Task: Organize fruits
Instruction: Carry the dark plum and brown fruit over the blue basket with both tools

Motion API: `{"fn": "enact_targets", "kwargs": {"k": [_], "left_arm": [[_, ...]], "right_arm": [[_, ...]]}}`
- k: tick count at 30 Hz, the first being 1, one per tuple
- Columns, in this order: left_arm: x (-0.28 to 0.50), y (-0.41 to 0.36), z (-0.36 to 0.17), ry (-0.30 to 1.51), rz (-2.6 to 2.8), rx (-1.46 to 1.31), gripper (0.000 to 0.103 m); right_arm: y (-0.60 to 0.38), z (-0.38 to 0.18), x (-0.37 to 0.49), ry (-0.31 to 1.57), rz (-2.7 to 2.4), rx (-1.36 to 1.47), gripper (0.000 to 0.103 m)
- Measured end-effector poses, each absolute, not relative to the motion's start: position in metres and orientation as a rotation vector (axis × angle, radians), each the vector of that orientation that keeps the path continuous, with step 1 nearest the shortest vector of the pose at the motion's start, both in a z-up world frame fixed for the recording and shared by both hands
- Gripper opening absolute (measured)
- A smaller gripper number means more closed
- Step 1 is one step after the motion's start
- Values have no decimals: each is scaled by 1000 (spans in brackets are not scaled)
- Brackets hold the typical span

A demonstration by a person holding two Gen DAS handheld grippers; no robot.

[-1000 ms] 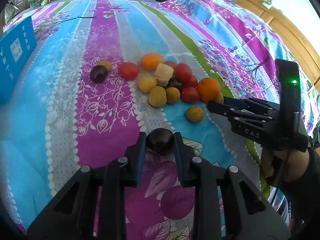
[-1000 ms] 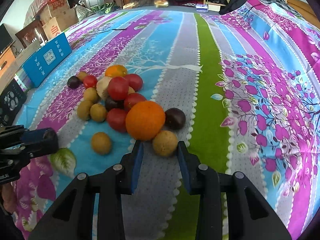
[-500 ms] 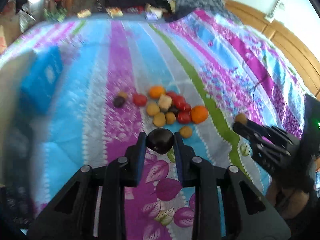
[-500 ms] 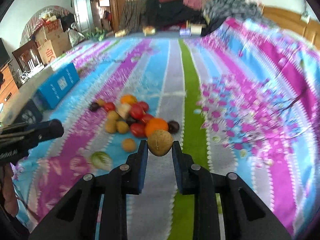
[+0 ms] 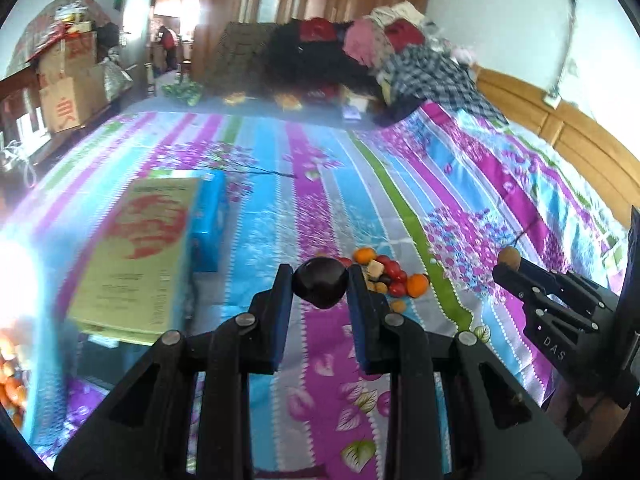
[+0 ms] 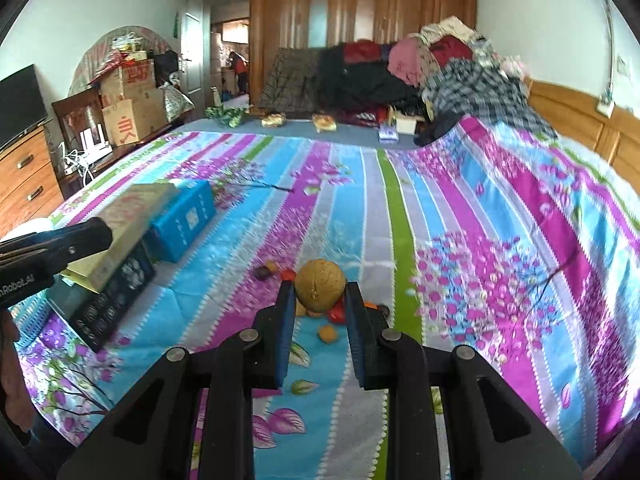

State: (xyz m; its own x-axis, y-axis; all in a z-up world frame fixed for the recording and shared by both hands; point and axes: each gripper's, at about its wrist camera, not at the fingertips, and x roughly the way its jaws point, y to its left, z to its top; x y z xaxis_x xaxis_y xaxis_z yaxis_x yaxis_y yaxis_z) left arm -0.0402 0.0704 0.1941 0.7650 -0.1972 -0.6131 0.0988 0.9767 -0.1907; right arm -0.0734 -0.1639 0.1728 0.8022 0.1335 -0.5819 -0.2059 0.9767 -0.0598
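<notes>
My left gripper is shut on a dark purple plum, held high above the bed. My right gripper is shut on a brown kiwi, also lifted well clear of the bedspread. The right gripper also shows at the right of the left wrist view, with the kiwi at its tip. The left gripper's fingers show at the left edge of the right wrist view. A pile of fruit with oranges, tomatoes and kiwis lies on the striped bedspread below, partly hidden behind both grippers.
A blue box and a beige carton lie on the bed's left side, with a dark box beside them. Clothes are piled at the far end. A wooden headboard runs along the right. Oranges show at the far left edge.
Both grippers rose well above the bed, each carrying its fruit. The right gripper closed on the kiwi and lifted it off the bedspread. The fruit pile now looks small and far below.
</notes>
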Motion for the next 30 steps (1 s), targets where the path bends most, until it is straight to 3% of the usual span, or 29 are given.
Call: {"fn": "enact_targets", "kwargs": {"k": [14,30], "left_arm": [[-94,158,246,552,5,-207,27],[-130,269,266,485,263,-305,27]], "right_arm": [[-57,243,-86,509,327,-191,28],[76,291,-98,447,544,-233,28]]}}
